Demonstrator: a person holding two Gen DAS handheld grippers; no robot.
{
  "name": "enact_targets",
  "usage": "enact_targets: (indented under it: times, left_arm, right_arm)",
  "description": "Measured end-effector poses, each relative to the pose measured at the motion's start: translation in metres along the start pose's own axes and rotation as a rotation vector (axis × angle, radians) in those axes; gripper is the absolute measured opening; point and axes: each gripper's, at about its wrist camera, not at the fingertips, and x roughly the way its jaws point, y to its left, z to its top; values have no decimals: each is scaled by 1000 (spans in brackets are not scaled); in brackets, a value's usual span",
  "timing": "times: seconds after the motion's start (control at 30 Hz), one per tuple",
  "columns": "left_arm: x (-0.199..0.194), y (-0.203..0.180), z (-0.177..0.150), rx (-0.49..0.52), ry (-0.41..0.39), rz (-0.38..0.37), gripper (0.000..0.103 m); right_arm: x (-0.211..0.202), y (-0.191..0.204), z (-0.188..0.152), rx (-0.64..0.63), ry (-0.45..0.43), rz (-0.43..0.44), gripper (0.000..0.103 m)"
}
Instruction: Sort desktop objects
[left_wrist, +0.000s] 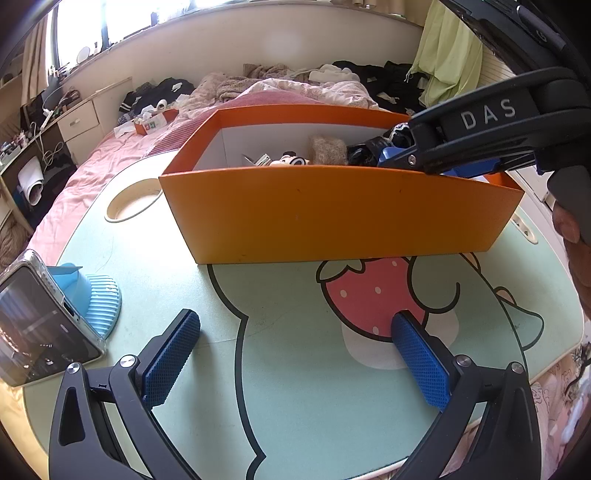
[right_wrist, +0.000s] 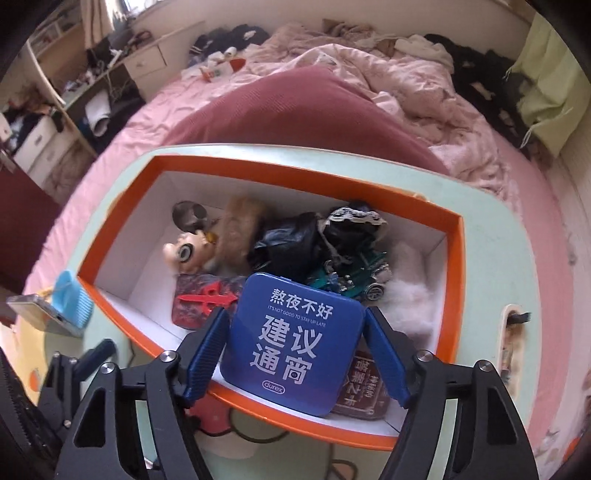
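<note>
1. There is one orange box (right_wrist: 448, 295), standing on one green cartoon-printed table (left_wrist: 295, 387).
2. There are two grippers. The left gripper (left_wrist: 295, 354) has its jaws spread wide with nothing between them, only bare table; the box stands ahead of them.
3. The right gripper (right_wrist: 295, 354) reaches down over the box's near wall with one blue tin (right_wrist: 291, 350) between its pads. The left pad touches the tin's edge; whether the right pad presses on it cannot be told.
4. Beyond the right jaws, inside the box, lie one doll head (right_wrist: 186, 253), one fluffy brown piece (right_wrist: 240, 229), one black bag (right_wrist: 288, 243), one toy car (right_wrist: 354, 277) and one red-patterned case (right_wrist: 207, 299).
5. Only the left wrist view shows the phone (left_wrist: 40, 332) propped on its blue stand (left_wrist: 98, 299), left of the left jaws, and the right gripper from the side, over the box's right end.
6. Only the right wrist view shows the tin's white lettering and one dark red packet (right_wrist: 365, 391) under the right jaw.
</note>
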Motion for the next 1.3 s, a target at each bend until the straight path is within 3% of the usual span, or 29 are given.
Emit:
enact_targets:
  times: [0.2,0.33,0.43,0.63,0.7,0.87,0.97,1.1,1.2,1.3]
  left_arm:
    - [0,0,0,0,-1,0,103]
    - [0,0,0,-1,-1,0,103]
    - [0,0,0,-1,-1,0,103]
    - [0,1,-1,-1,-1,0,103]
    - [0,1,-1,-1,-2,0,103]
    - [1,2,-1,-2,-3,0,103]
    - [1,2,-1,-2,-2,0,103]
    - [1,2,-1,-3,-3,-1,103]
    - [1,2,0,-3,-5,1,103]
    - [3,3,1,-3,-4,0,103]
  right_arm:
    - [-15,-11,-3,53,-89,25,69]
    - [-64,-21,-12,103,-283,90,66]
    - [-101,-21,-30,102,-362,154,66]
    - [-113,-10,-89,75,-352,298,64]
    - [-103,-8,-104,73,-329,338,48]
    - [-48,-5,-116,100,-206,285,48]
    - [-19,-8,-114,135,-172,302,48]
    - [-18,-4,-118,125,-213,316,48]
    - [-43,-7,-123,113,-301,308,50]
    - [-69,-11,-129,118,-402,266,64]
